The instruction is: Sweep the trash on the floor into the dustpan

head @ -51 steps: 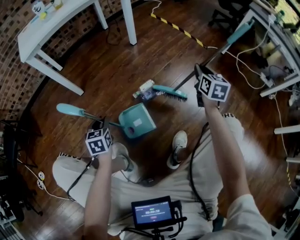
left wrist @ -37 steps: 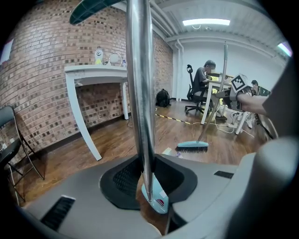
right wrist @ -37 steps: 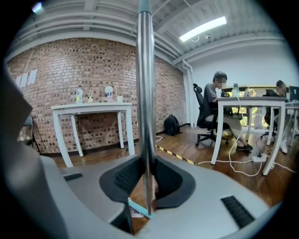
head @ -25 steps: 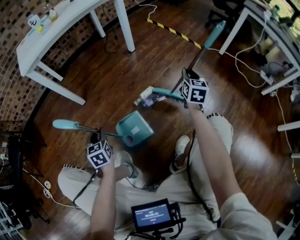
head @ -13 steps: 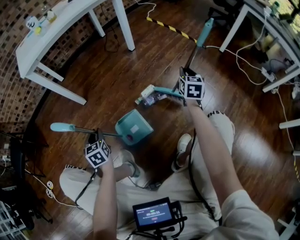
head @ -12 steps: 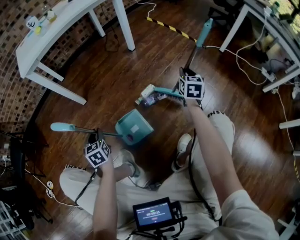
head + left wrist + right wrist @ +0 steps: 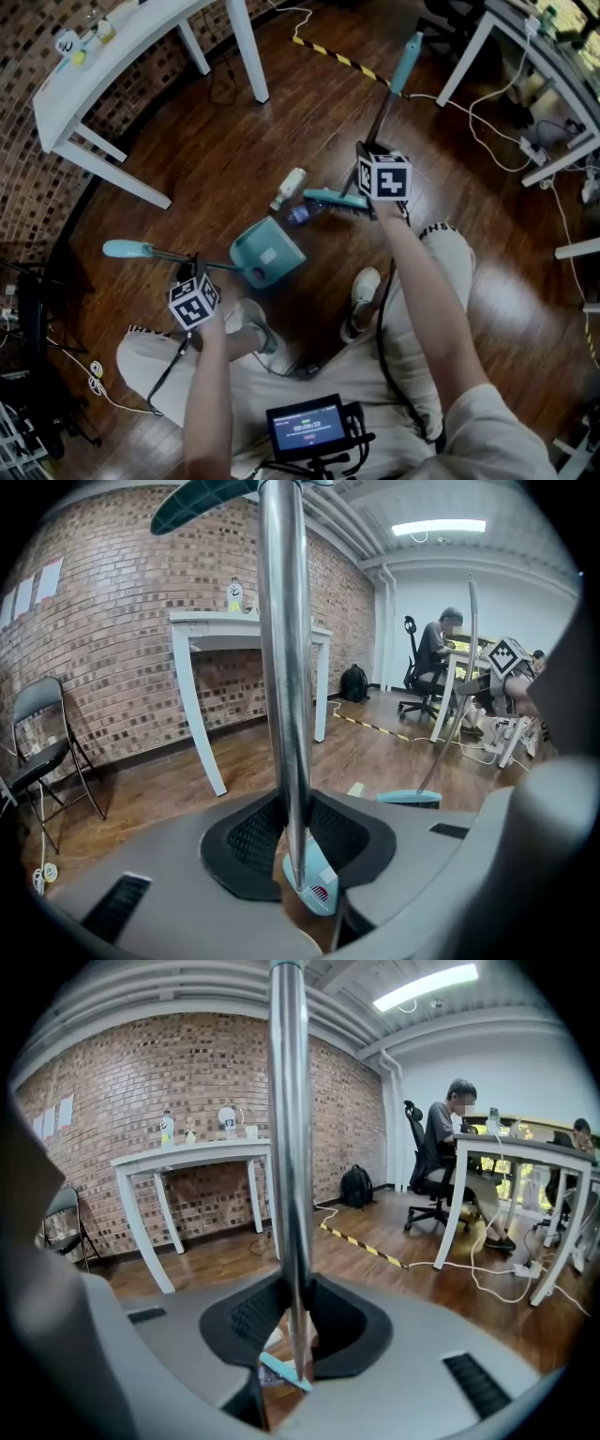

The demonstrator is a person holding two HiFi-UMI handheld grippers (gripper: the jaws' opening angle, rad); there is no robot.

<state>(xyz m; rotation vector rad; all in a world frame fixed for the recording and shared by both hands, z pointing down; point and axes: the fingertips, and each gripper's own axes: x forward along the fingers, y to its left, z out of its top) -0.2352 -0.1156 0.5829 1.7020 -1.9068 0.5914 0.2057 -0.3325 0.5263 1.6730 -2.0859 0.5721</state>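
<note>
The trash lies on the dark, glossy plank floor, in front of the person's feet. It is two pieces: a pale piece shaped like a small bottle, and a small crumpled bluish piece just beside the bristles of the broom head. The broom head is long, narrow and teal. The dustpan is a teal plastic scoop, almost square, with a pale label inside. It rests on the floor nearer to the person, close to the trash but apart from it.

A thin, shiny metal rod runs from the dustpan to a rounded teal grip. The left gripper is closed on this rod, with its ribbed black pads pressed against it. The right gripper is closed in the same way on the round metal pole of the broom, which ends in a teal grip.

Farther out, a white table stands along a curved brick wall, and a strip of yellow and black tape crosses the floor.
</note>
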